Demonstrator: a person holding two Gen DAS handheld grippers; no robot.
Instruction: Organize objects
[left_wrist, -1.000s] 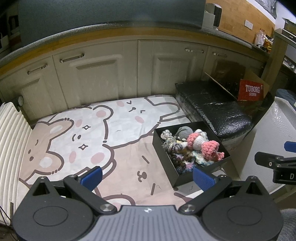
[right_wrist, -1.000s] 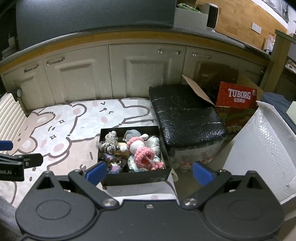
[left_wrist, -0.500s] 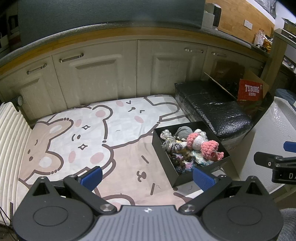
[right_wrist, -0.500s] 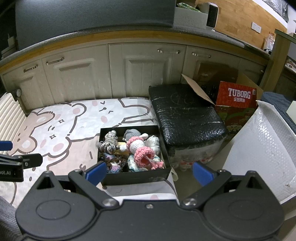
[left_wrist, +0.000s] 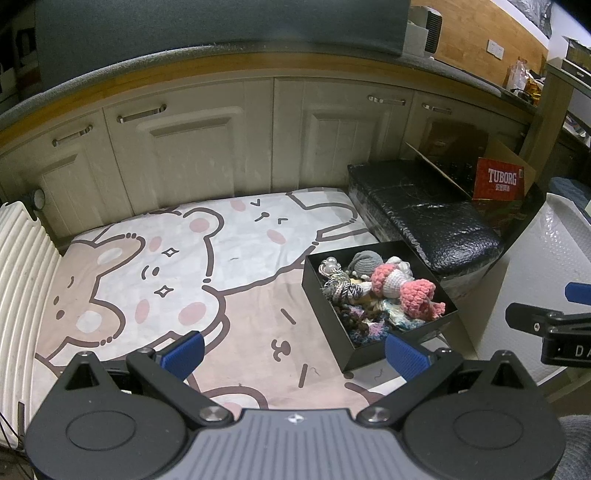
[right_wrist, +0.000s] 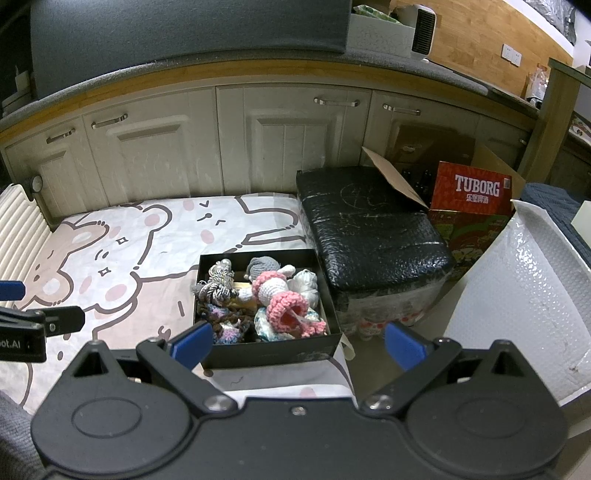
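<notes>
**A:** Starting lower left, left wrist view: left gripper (left_wrist: 291, 354) spread wide, nothing between the blue pads, hovering over the bear-print mat (left_wrist: 166, 258).

**B:** Any shift against half a second back?

**A:** Barely. Same pose, same framing, only a hair of drift.

**B:** And moving right?

**A:** Right of centre: black box (left_wrist: 325, 325) near the mat's right edge, packed with crocheted toys (left_wrist: 399, 284) and cords. No toy seen loose on the mat.

**B:** Right wrist view?

**A:** Lower centre: right gripper (right_wrist: 299, 345) likewise splayed and empty, with the box just beyond its tips. Further right: black wrapped bundle (right_wrist: 373, 236), Tuborg carton (right_wrist: 476, 192), white bubble mailer (right_wrist: 524, 295).

**B:** Meaning for the tidying?

**A:** Hard to settle. Fits either a jumbled box waiting to be sorted, or a box already filled. No gain, no loss across that second.
</notes>
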